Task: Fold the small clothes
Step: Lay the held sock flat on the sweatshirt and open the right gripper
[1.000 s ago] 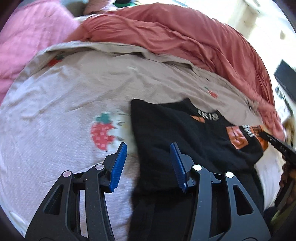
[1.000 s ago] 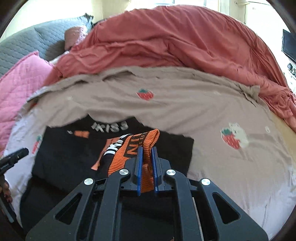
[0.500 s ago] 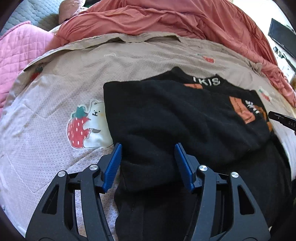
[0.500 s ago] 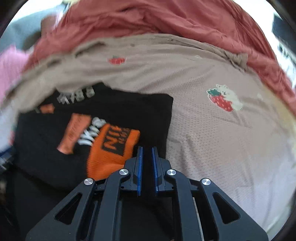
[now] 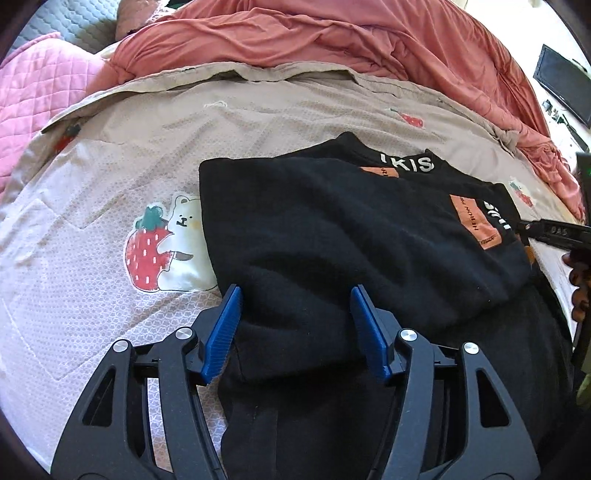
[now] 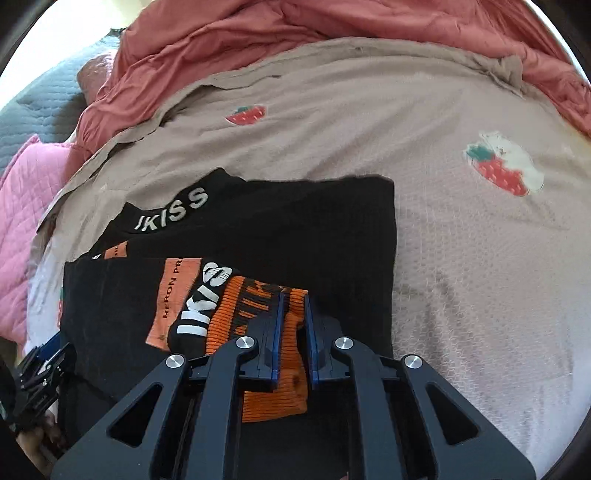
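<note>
One black garment (image 5: 332, 236) with orange patches lies on one bed sheet (image 5: 110, 155). Strawberry prints on the sheet — four show in the left view, three in the right. One rust-red duvet (image 5: 332, 40) sits at twelve o'clock, one pink quilt (image 5: 33, 99) at ten. Hand-held grippers — two.

Your right tool (image 6: 293, 325) is pinching the ribbed orange cuff (image 6: 273, 369) of the black sweatshirt (image 6: 314, 236), which is lying folded on the beige strawberry-print sheet (image 6: 461, 258) of the bed, while the rust-red duvet (image 6: 295, 33) is bunching up behind it.
</note>
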Demonstrator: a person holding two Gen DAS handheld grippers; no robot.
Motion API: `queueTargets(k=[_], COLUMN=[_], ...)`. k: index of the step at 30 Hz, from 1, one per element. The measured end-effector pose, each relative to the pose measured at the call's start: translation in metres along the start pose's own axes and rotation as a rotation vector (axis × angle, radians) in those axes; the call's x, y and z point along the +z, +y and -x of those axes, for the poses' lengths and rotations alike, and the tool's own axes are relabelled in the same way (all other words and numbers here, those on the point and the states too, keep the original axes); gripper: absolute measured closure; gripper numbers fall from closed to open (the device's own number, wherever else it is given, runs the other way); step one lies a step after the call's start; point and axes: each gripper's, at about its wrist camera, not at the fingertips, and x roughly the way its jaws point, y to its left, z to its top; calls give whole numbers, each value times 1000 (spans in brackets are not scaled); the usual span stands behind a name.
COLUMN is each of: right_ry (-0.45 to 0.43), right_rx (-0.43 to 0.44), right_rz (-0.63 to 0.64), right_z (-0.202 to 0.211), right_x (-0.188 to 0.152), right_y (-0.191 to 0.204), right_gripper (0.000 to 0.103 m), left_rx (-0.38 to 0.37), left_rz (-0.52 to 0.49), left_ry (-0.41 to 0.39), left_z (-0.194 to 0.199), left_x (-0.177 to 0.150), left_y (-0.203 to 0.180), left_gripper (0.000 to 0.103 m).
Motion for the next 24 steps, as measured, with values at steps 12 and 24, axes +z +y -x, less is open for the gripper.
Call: queueTargets(k=[12,24], right_ry=[-57,-57], right_rx=[-29,35], right_rz=[9,155], right_z=[17,31], right_x=[-4,-30], right_y=[-11,34], right_gripper=[99,83], left_rx=[-1,-18], left_rz=[8,-18], left_ry=[4,-42], left_z=[0,14], left_x=[1,5], left_y=[1,-8], left_gripper=[50,50])
